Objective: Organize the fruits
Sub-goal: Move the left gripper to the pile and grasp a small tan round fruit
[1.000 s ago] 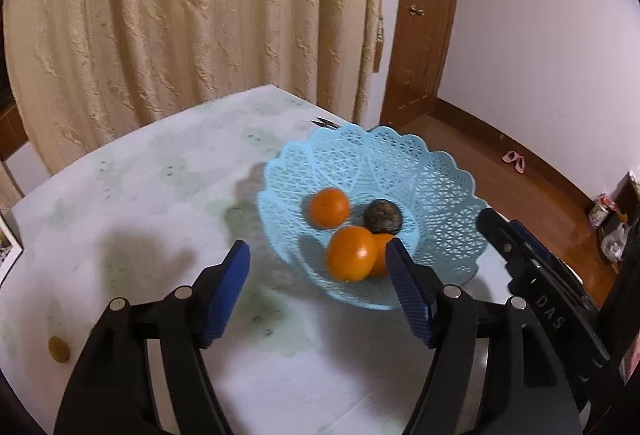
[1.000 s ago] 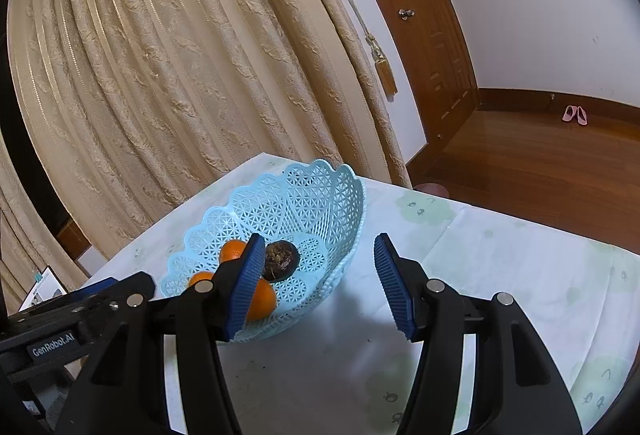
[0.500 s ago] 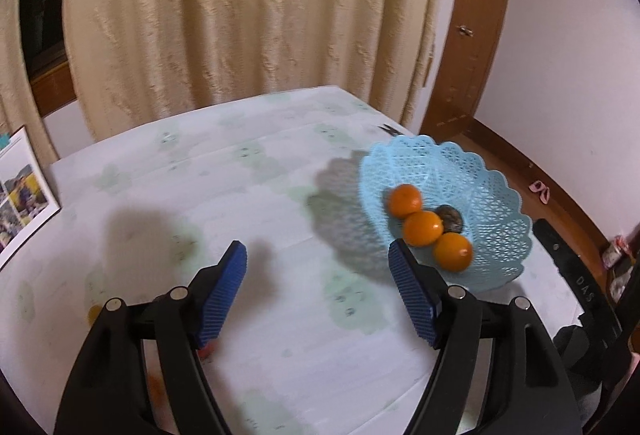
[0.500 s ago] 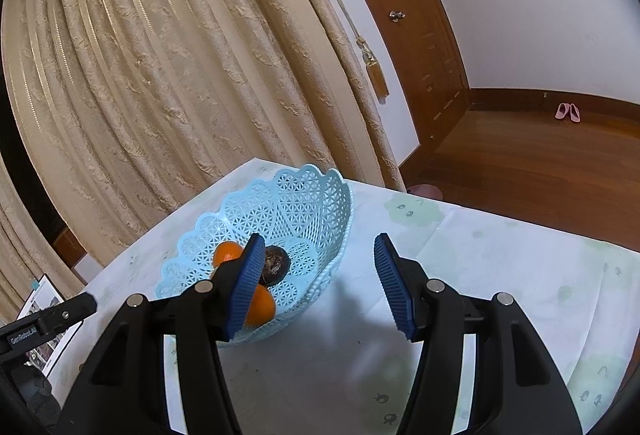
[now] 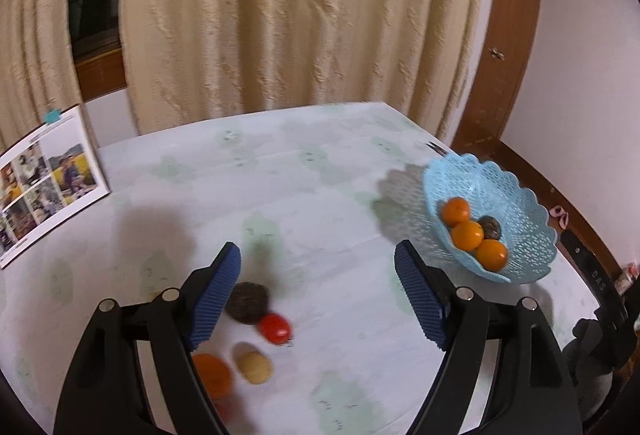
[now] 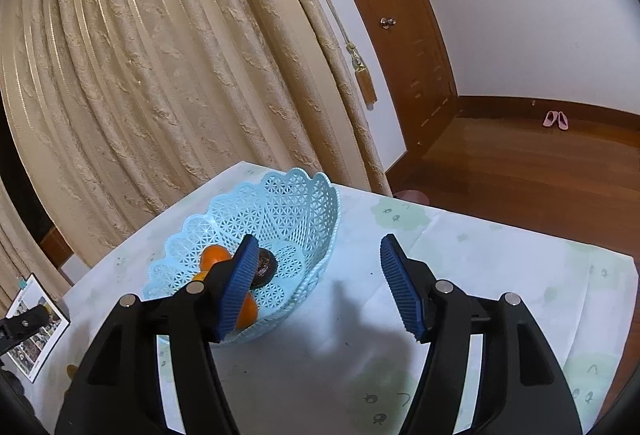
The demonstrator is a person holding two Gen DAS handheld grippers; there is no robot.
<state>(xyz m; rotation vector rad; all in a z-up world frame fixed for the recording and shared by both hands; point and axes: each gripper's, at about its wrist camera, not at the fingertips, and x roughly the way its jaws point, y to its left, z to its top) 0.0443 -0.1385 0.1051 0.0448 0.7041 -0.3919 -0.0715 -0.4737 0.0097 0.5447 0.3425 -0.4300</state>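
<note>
Your left gripper (image 5: 318, 289) hangs over the table (image 5: 320, 187) with its jaws opening and nothing pressed between the blue pads. Below it four loose fruits lie close together: a dark rough fruit (image 5: 248, 302), a small red fruit (image 5: 274, 328), a pale tan round fruit (image 5: 253, 367) and an orange (image 5: 212, 375) partly hidden by the left finger. Off to the right stands the light-blue lattice basket (image 5: 516, 195), holding three oranges (image 5: 466, 235) and one dark fruit (image 5: 490, 228). Your right gripper (image 6: 314, 285) sits just beside that basket (image 6: 280, 207), jaws opening too, empty. The letters "DAS" (image 5: 599, 279) read on the black part at the right edge. A photo booklet (image 5: 44, 179) lies at the far left; its print is too small to read.
</note>
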